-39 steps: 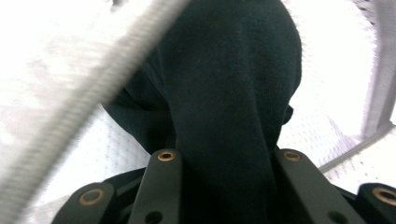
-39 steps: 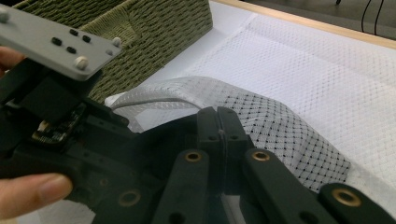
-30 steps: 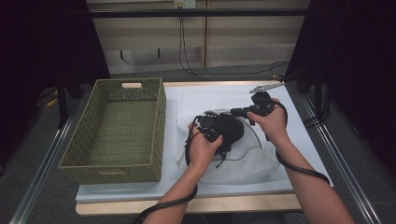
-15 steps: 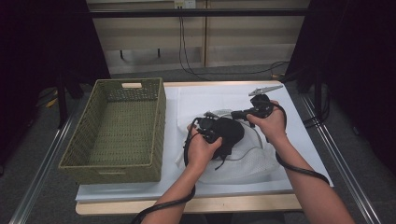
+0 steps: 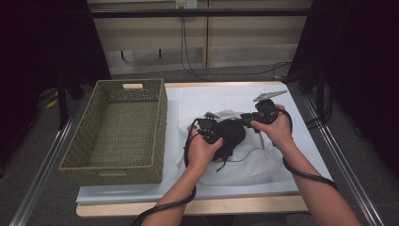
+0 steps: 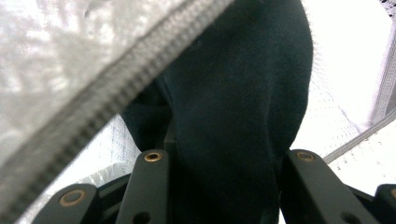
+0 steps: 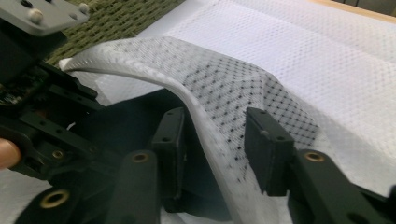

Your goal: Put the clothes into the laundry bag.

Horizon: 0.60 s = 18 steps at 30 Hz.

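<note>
A black garment [image 5: 233,134] lies at the mouth of a white mesh bag [image 5: 249,162] in the middle of the table. My left gripper [image 5: 220,129] reaches in from the left and is shut on the garment. Dark cloth [image 6: 243,93] fills the gap between its jaws [image 6: 224,158], under the bag's zipper edge [image 6: 93,79]. My right gripper [image 5: 236,117] comes from the right at the bag's upper lip. Its jaws have just been opening. The mesh edge [image 7: 224,84] runs loose between its pads [image 7: 215,126], with gaps on both sides.
A woven green basket [image 5: 157,122] stands empty on the left of the table, close beside the bag. A white cloth [image 5: 211,96] covers the tabletop. Cables [image 5: 306,174] trail from both grippers along the person's forearms toward the front edge.
The right hand with its grey plate has sunk a little toward the bag. The left hand and the black garment keep their places.
</note>
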{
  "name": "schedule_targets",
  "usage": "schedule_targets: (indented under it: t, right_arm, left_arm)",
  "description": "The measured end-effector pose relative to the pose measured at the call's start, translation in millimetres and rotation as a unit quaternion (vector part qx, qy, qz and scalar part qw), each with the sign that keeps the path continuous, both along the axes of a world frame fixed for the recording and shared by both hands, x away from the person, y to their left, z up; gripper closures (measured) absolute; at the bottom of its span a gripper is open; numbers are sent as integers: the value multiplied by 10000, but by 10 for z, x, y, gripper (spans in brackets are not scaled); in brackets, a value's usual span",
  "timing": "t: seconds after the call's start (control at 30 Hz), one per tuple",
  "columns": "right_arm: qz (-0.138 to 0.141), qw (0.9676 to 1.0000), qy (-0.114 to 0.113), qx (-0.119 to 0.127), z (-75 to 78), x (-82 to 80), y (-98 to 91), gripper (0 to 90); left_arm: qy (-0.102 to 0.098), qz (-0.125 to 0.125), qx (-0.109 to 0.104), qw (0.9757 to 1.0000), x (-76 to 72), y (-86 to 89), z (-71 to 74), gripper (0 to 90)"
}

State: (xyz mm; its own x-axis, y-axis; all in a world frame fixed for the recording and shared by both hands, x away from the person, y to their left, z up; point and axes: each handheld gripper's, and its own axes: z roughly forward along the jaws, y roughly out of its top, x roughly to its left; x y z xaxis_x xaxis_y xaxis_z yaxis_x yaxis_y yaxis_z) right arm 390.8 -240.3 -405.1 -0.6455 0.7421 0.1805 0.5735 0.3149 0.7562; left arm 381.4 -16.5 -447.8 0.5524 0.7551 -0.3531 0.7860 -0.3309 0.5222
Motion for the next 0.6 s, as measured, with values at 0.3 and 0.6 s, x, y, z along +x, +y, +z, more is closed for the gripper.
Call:
schedule_targets:
  t: [0.3, 0.6]
  right_arm:
    - [-102, 9998, 31, -162, -86, -64, -178, 607]
    - [-78, 9998, 95, 125, -114, -36, -252, 898]
  left_arm:
    - [-27, -18, 7, 10000, 3, 26, 2, 625]
    - [-174, -373, 194, 9990, -36, 25, 64, 313]
